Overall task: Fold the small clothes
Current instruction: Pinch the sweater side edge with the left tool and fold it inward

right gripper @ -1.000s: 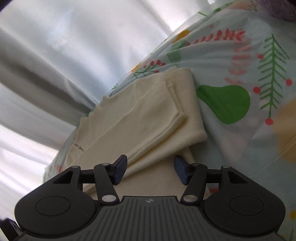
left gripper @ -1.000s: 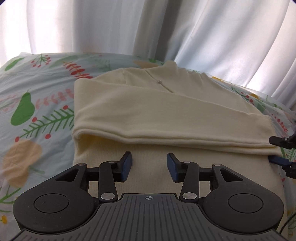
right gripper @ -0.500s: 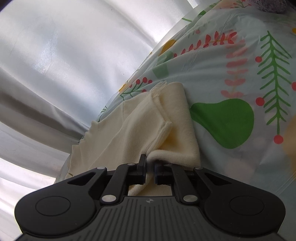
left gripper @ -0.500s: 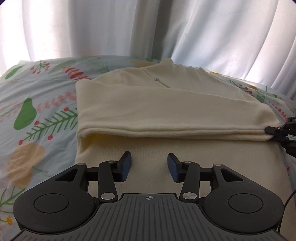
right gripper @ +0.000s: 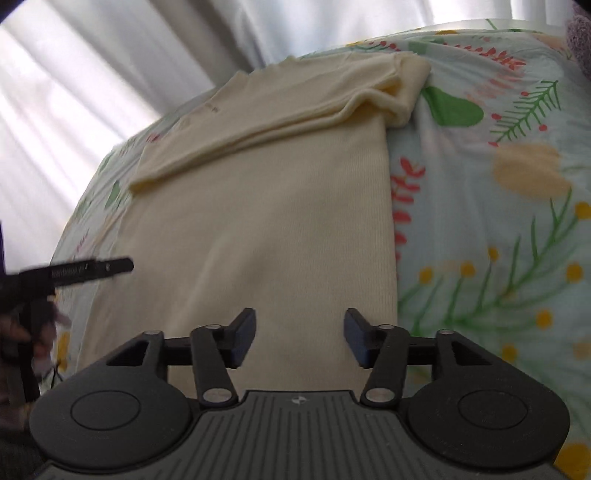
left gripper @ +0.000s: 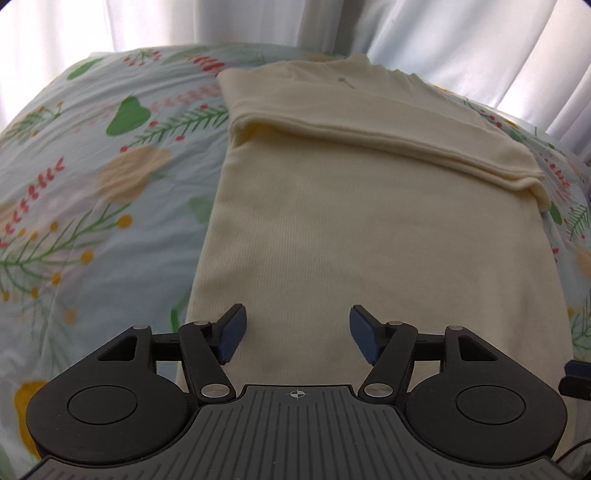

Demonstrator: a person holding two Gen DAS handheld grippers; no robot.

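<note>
While both tools hang above it, one cream garment (left gripper: pixel 369 229) lies flat on the bedspread (left gripper: pixel 92 206), a long ribbed knit rectangle with two sleeves folded across its far end in a soft layered band (left gripper: pixel 369 125). The bedspread is a single pale-blue sheet, smooth, printed with green leaves, red sprigs and yellow dots. Behind it hang white pleated curtains (left gripper: pixel 184 22). The left gripper (left gripper: pixel 295 334) has two black arms tipped with blue pads (left gripper: pixel 232 332); its jaws are opening, nothing between them, cloth below. The right gripper (right gripper: pixel 299 338), built alike, is also opening and pinches nothing. At the right view's left edge the other tool shows blurred, in a hand (right gripper: pixel 18 332)
</note>
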